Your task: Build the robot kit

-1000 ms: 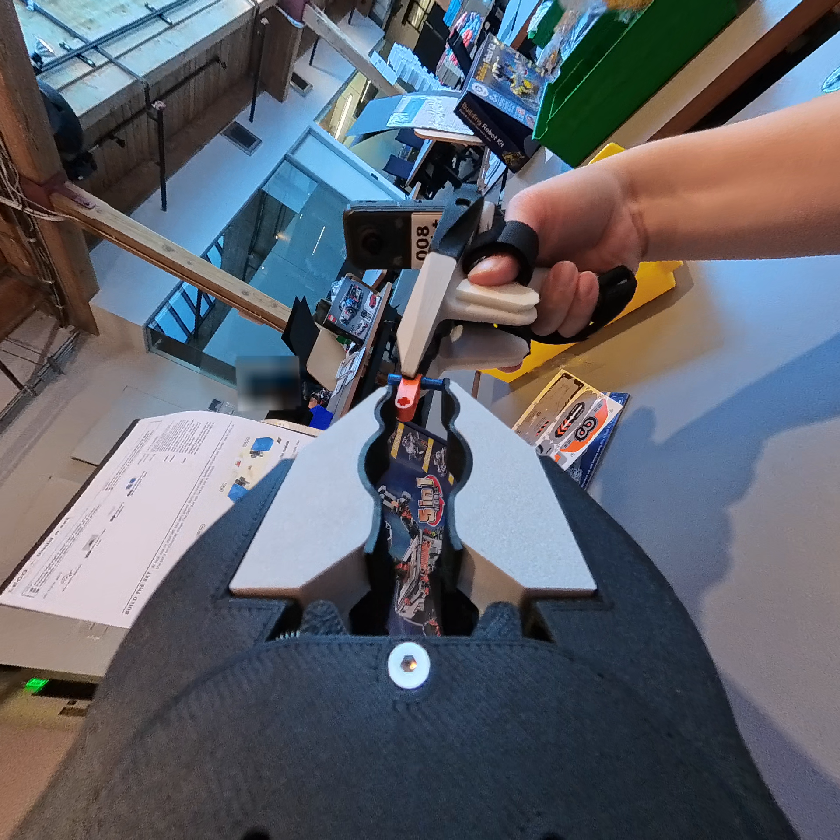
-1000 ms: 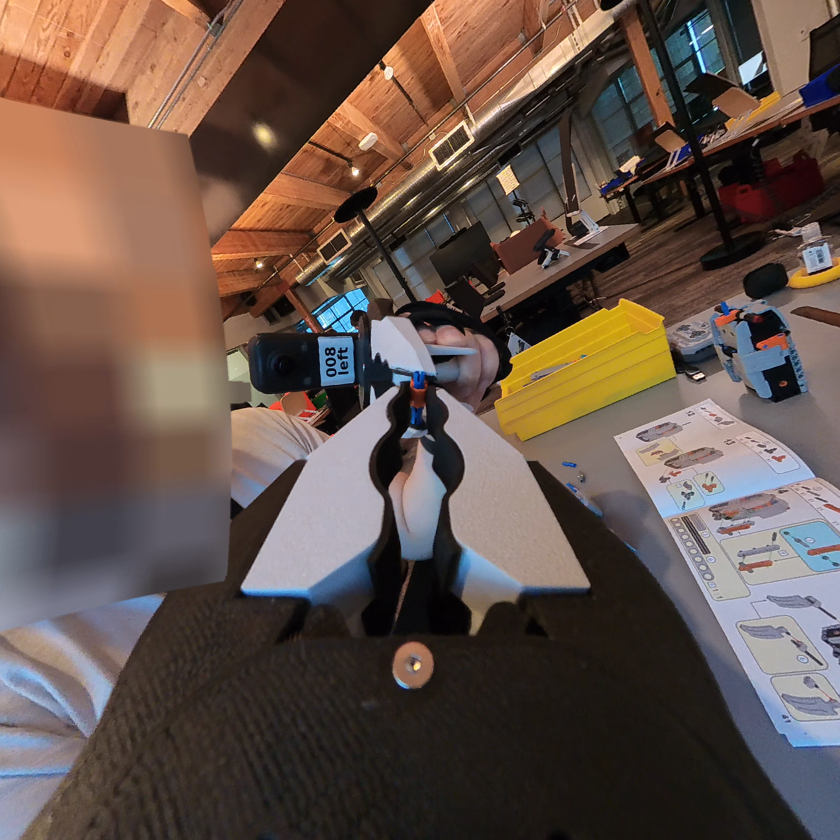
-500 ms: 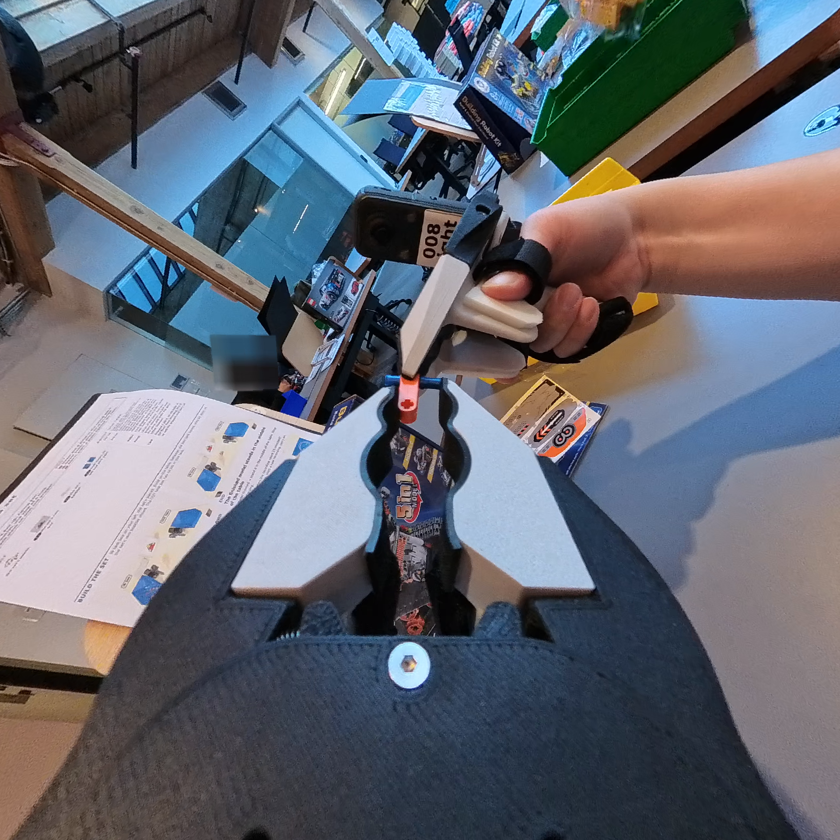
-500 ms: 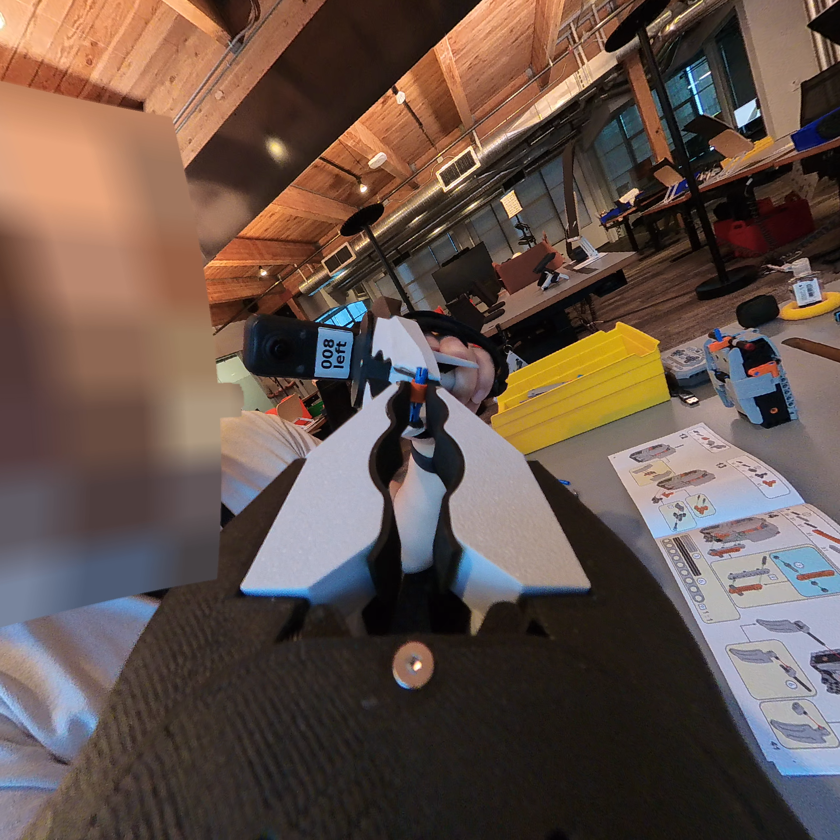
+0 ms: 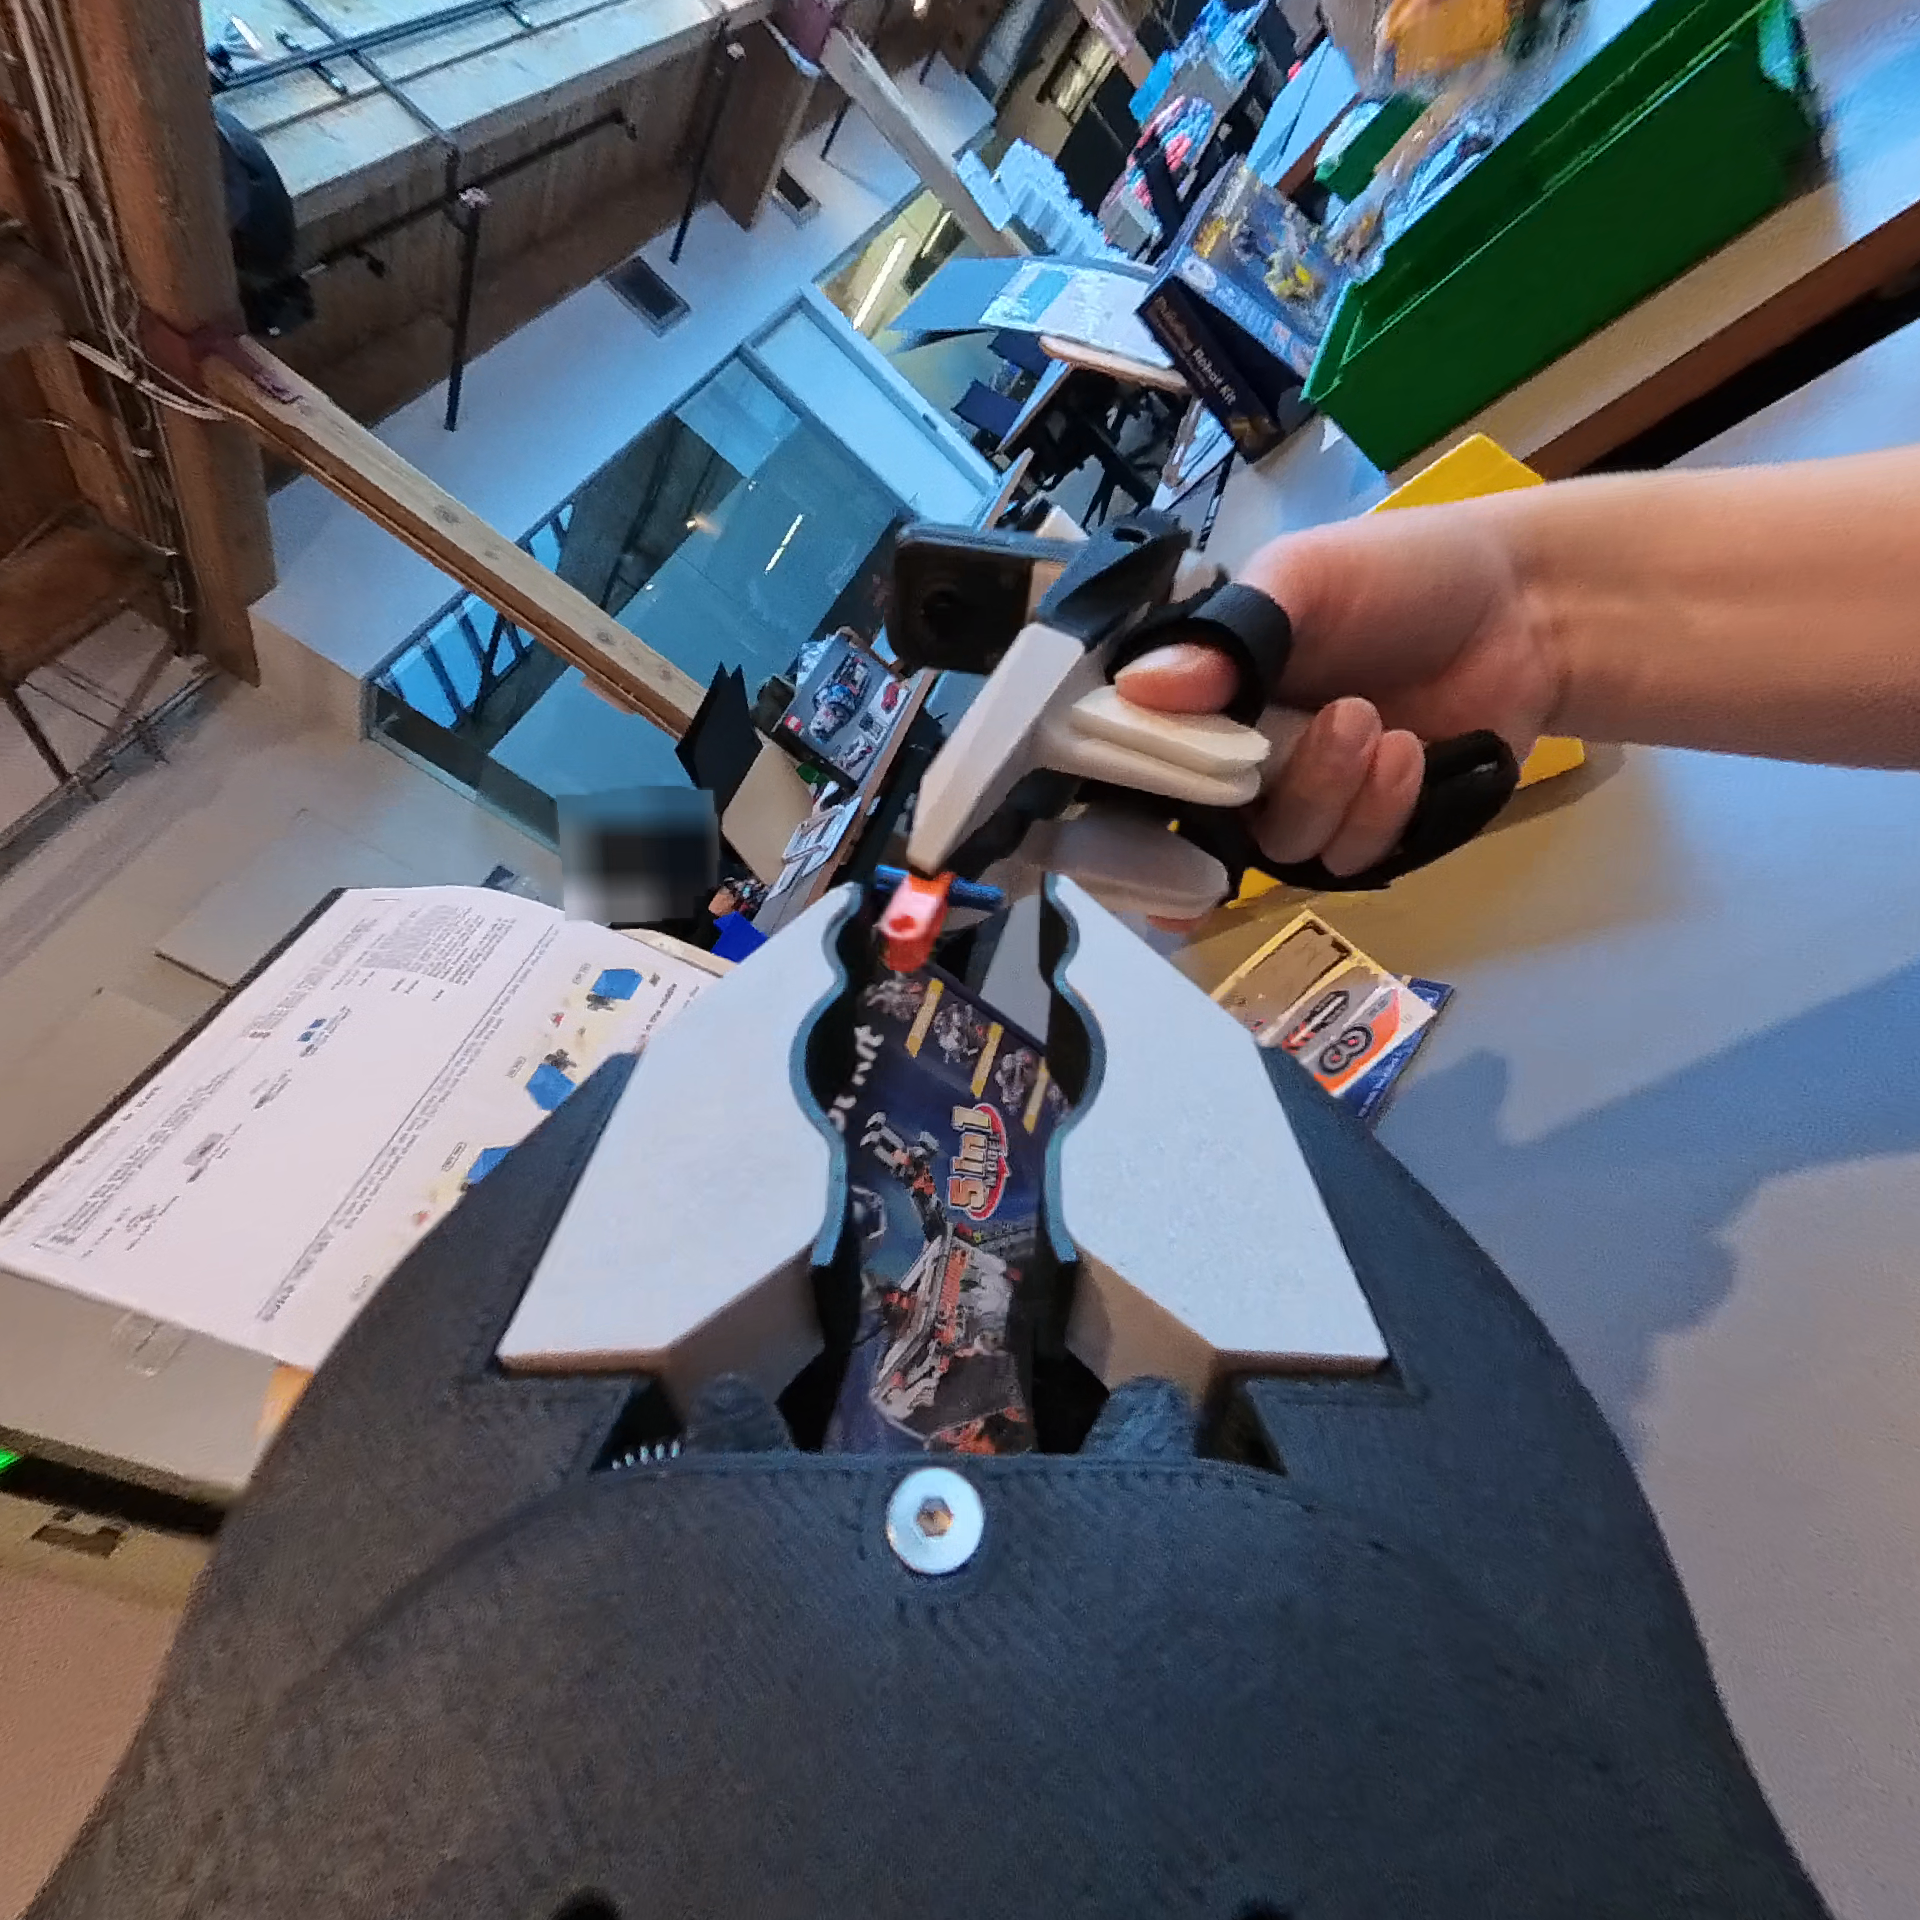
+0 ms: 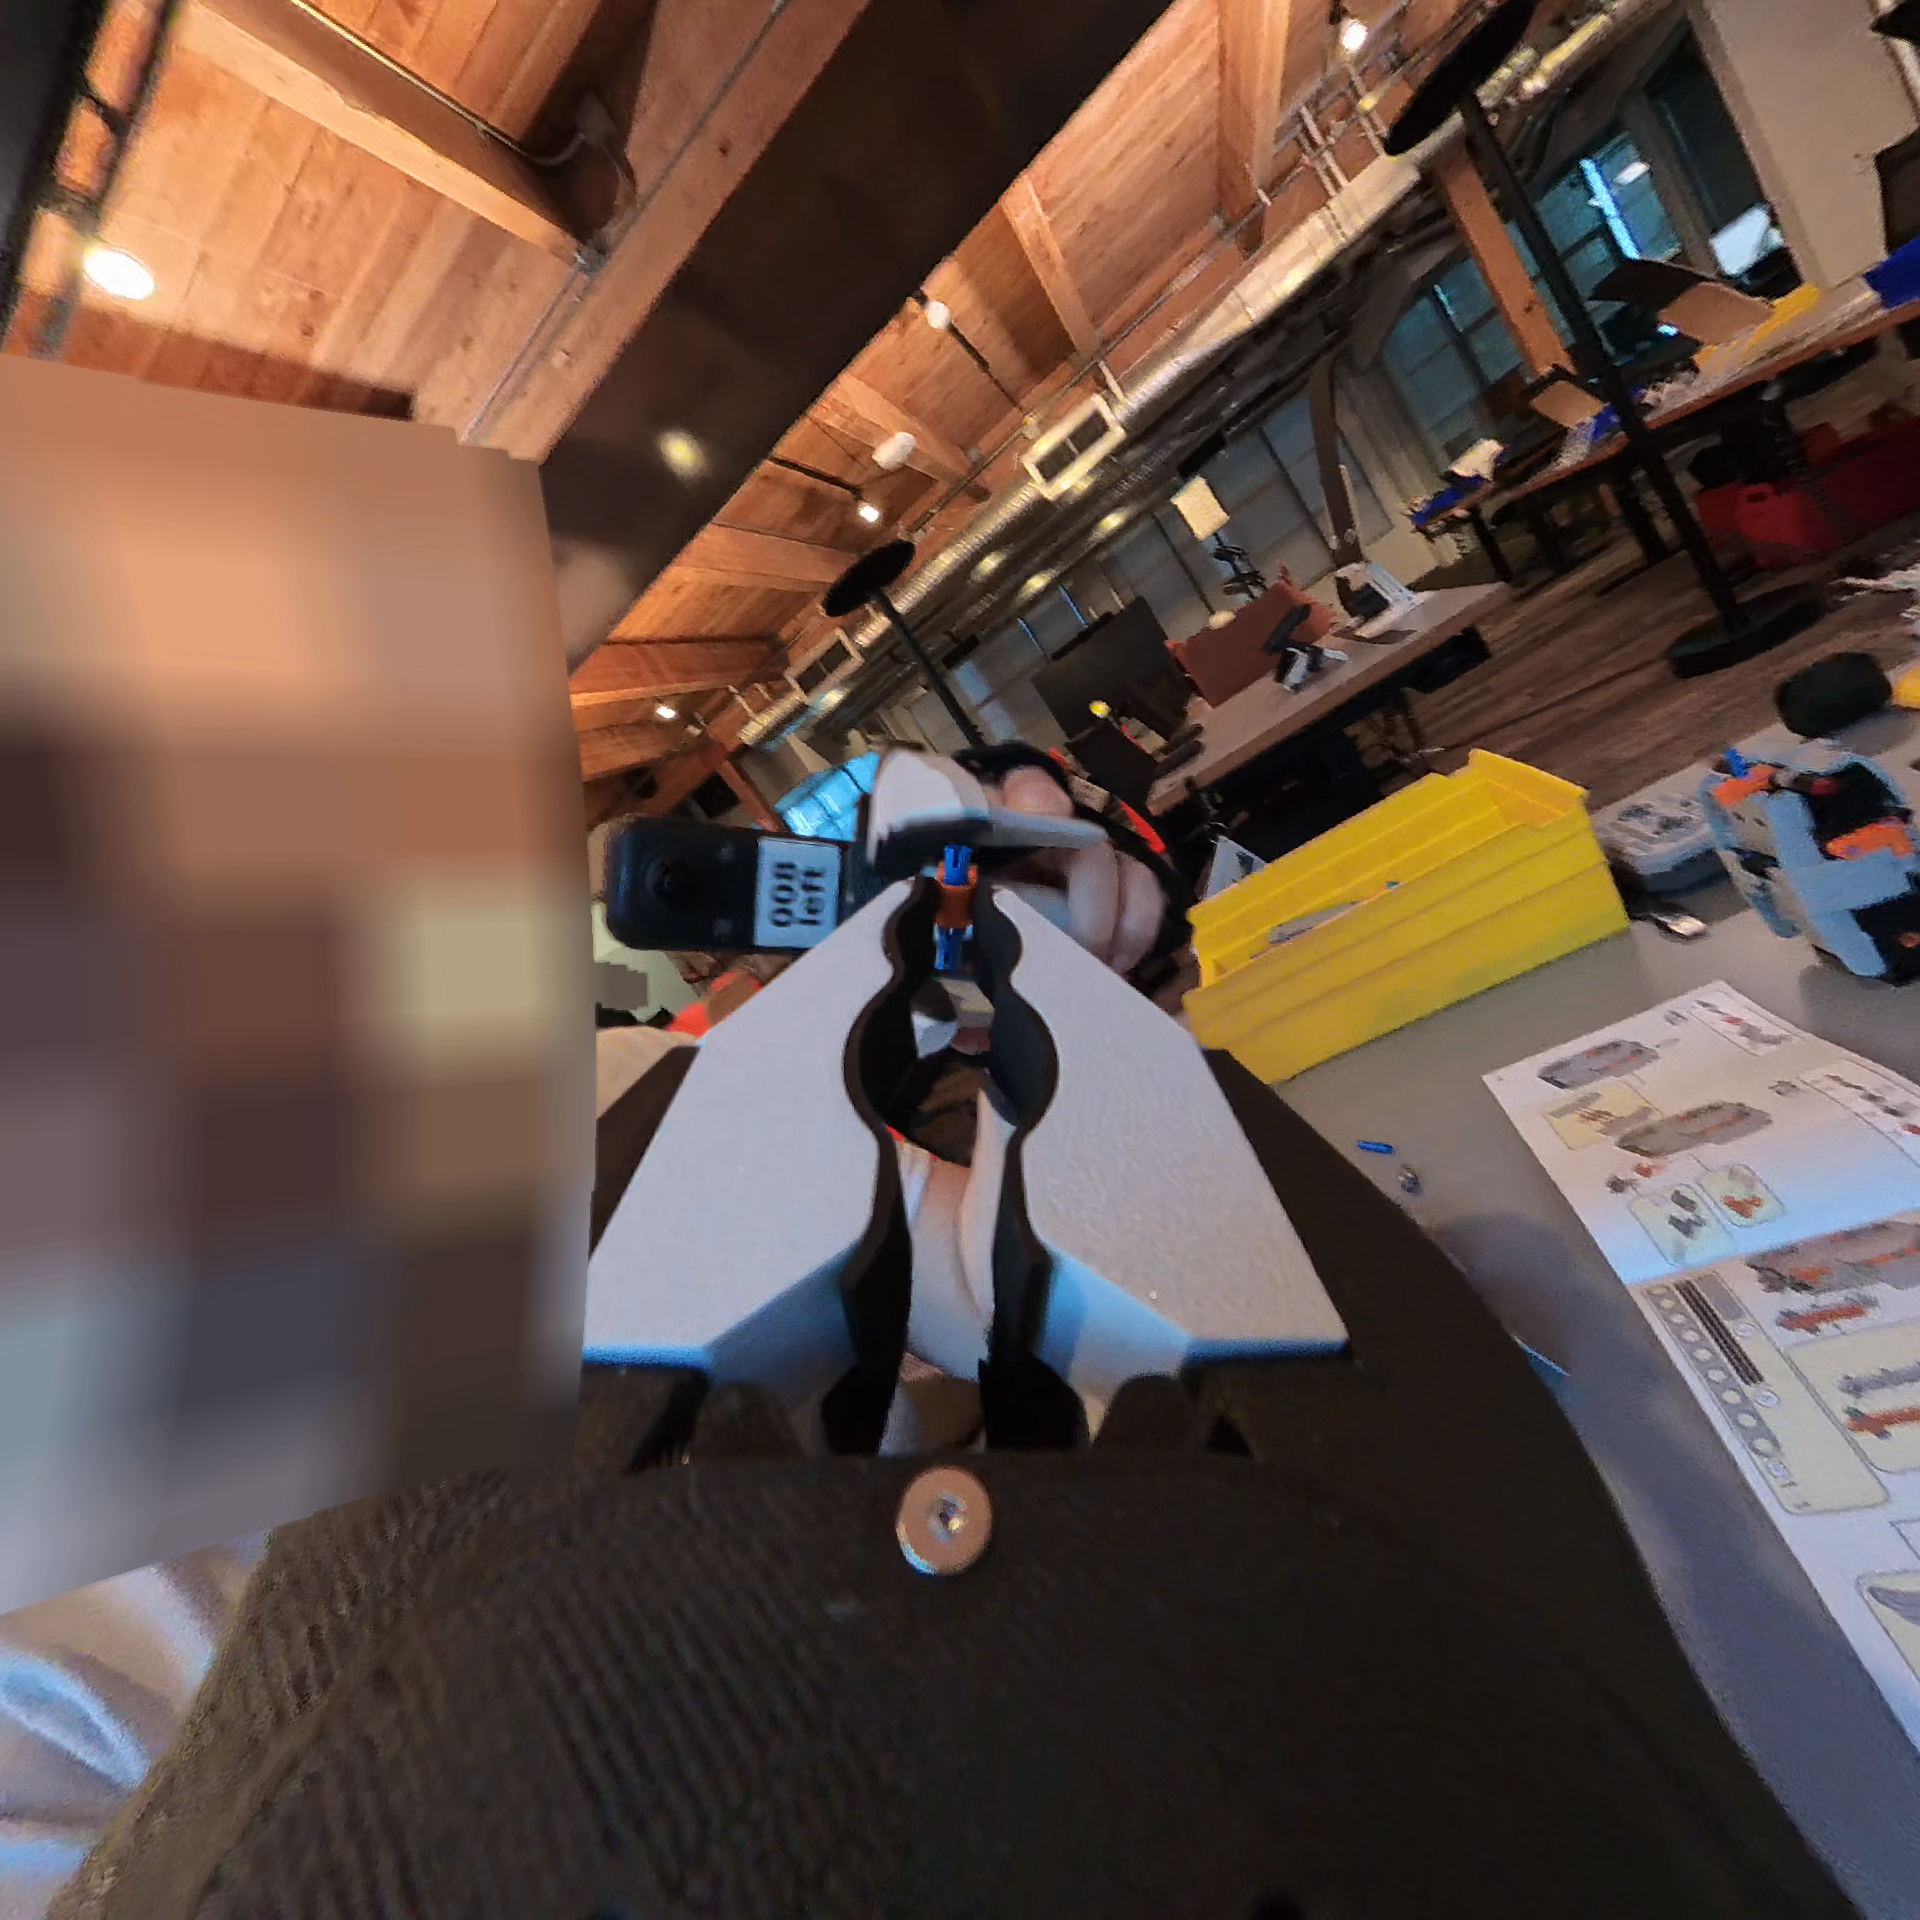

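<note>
A small orange connector (image 5: 907, 928) with a blue pin through it hangs in the air between my two grippers. In the right wrist view my right gripper (image 6: 954, 902) is shut on this orange connector (image 6: 953, 902), with the blue pin sticking out on both sides. My left gripper (image 5: 951, 902) is open, its fingertips spread on either side of the connector. The connector sits close to the left fingertip. The right gripper also shows in the left wrist view (image 5: 927, 864), held by a hand (image 5: 1382, 675), its tips pinched on the connector. One finger (image 6: 920, 795) of the left gripper shows just behind the connector.
A grey table (image 5: 1662, 1091) lies below with a dark booklet (image 5: 956, 1195), a sticker sheet (image 5: 1330, 1029) and a white box with printed steps (image 5: 312, 1091). In the right wrist view a yellow bin (image 6: 1403, 914), an instruction sheet (image 6: 1766, 1195), a grey-orange model (image 6: 1818, 862) and a loose blue pin (image 6: 1374, 1146). Only a small space, under 4 cm, lies between the two pairs of fingers.
My left gripper was shut on the orange connector and has now opened. The right gripper stays pinched on it. Both views have shifted slightly.
</note>
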Tool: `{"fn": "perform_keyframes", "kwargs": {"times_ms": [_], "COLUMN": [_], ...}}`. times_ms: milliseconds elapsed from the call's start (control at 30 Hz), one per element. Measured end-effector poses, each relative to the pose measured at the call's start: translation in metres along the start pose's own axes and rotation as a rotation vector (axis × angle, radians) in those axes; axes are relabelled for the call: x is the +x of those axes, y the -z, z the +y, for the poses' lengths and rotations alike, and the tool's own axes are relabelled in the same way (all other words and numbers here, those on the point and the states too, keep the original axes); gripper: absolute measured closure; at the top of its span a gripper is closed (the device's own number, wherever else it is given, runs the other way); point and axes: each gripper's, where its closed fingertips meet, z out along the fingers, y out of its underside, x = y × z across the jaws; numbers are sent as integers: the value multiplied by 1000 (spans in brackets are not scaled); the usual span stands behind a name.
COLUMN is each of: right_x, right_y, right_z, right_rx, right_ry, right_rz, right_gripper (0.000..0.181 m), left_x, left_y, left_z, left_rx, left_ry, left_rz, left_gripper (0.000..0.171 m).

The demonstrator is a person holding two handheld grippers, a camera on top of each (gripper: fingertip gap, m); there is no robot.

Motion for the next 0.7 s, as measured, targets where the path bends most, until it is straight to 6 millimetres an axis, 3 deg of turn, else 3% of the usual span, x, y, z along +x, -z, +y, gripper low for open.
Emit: {"fn": "perform_keyframes", "kwargs": {"times_ms": [67, 233, 700], "right_x": [8, 7, -6], "right_y": [-1, -1, 0], "right_z": [4, 3, 4], "right_rx": [-31, -33, -73], "right_ry": [35, 24, 77], "right_rz": [88, 139, 155], "right_gripper": [175, 175, 175], "left_x": [-2, 5, 1], "left_y": [1, -3, -2], "left_z": [-3, -1, -4], "left_rx": [-3, -68, -53], "left_ry": [-36, -144, -236], "left_rz": [-31, -49, -107], "left_gripper": [138, 142, 149]}}
